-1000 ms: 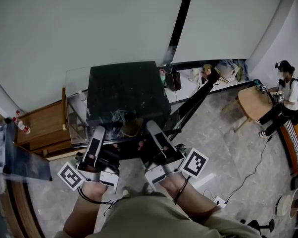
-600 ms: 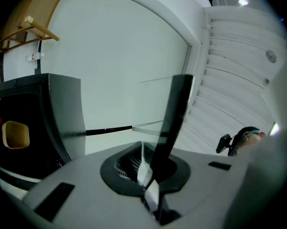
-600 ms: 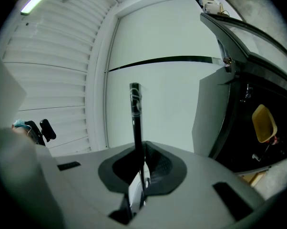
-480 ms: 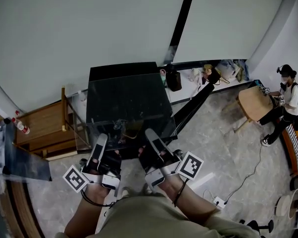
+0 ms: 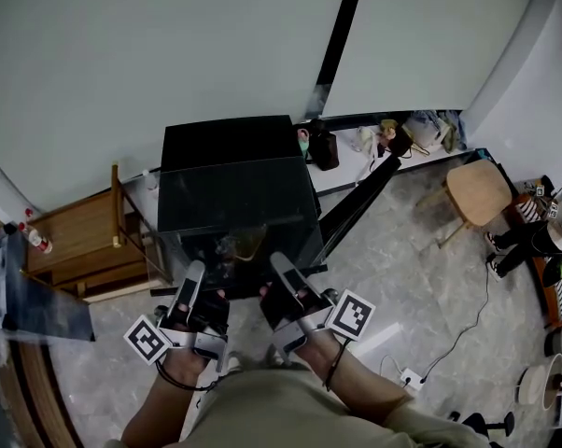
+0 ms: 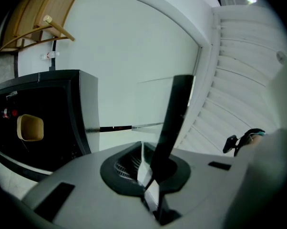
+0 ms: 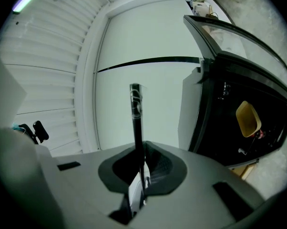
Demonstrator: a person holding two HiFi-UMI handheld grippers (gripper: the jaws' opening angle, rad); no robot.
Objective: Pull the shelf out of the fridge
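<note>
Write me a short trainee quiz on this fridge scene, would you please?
1. True or false: the left gripper and the right gripper are both shut on the front edge of the glass shelf.
2. Multiple choice: the fridge is A) black, B) white, C) red.
3. Fill in the blank: in the right gripper view, the container inside the fridge is ____ in colour.

Key: 1 true; 2 A; 3 yellow.
</note>
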